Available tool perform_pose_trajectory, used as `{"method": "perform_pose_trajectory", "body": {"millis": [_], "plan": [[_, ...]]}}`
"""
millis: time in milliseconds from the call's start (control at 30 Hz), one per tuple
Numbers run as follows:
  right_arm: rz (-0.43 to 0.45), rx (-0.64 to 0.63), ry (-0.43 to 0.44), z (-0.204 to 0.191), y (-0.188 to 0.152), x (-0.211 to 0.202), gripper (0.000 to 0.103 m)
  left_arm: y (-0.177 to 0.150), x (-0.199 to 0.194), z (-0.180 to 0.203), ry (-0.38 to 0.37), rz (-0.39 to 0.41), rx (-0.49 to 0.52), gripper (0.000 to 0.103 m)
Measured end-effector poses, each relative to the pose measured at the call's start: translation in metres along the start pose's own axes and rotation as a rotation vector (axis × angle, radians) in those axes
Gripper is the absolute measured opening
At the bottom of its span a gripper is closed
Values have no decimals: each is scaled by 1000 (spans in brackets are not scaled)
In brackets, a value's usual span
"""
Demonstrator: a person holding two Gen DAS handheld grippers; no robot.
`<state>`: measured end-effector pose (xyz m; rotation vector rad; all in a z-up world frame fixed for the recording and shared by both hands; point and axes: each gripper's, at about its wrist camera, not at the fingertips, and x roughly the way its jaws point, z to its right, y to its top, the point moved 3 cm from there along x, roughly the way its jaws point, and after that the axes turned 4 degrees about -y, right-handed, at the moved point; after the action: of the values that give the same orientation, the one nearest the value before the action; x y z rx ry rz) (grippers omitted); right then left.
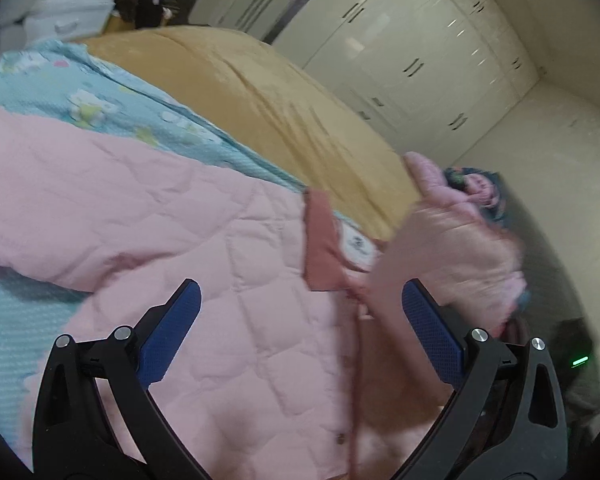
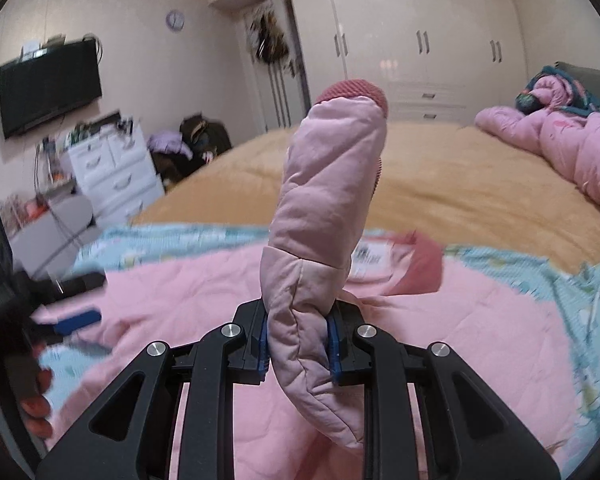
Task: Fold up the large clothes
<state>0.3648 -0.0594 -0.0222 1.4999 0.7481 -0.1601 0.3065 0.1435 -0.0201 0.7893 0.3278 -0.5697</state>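
Observation:
A pink quilted jacket (image 1: 188,240) lies spread on a light blue patterned sheet (image 1: 100,92) on the bed. Its darker pink collar (image 1: 320,240) and a white label show. My left gripper (image 1: 300,320) is open and empty, hovering just over the jacket's front. My right gripper (image 2: 298,344) is shut on the jacket's sleeve (image 2: 328,184), which stands up with its ribbed cuff (image 2: 352,90) on top. The lifted sleeve (image 1: 452,240) shows at right in the left wrist view. The left gripper (image 2: 76,320) appears blurred at the left of the right wrist view.
The bed has a tan cover (image 2: 440,176). Another pink garment (image 2: 572,140) lies bunched at the bed's far right. White wardrobes (image 2: 420,40), a white drawer unit (image 2: 112,168), a clothes pile (image 2: 196,136) and a wall TV (image 2: 48,84) stand around.

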Motion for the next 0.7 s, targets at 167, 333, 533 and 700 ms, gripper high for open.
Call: {"method": "perform_pose_trajectory", "body": {"millis": [167,333,533,700], "plan": [[-106,-27,48,-21,-32,26,25,-3,11,-10,-76,-35,-89,94],[-160,-81,101,-37,-49,28,38,-7,16,-19,-135,-54,-167,94],[-278,-115,181,-55,-70,28,75,-12,26,-24,-110,-97,-169,94],[-255,-86,240,-53,-71,-6,87,-30,52,-41,-33,-204,-197,94]]}}
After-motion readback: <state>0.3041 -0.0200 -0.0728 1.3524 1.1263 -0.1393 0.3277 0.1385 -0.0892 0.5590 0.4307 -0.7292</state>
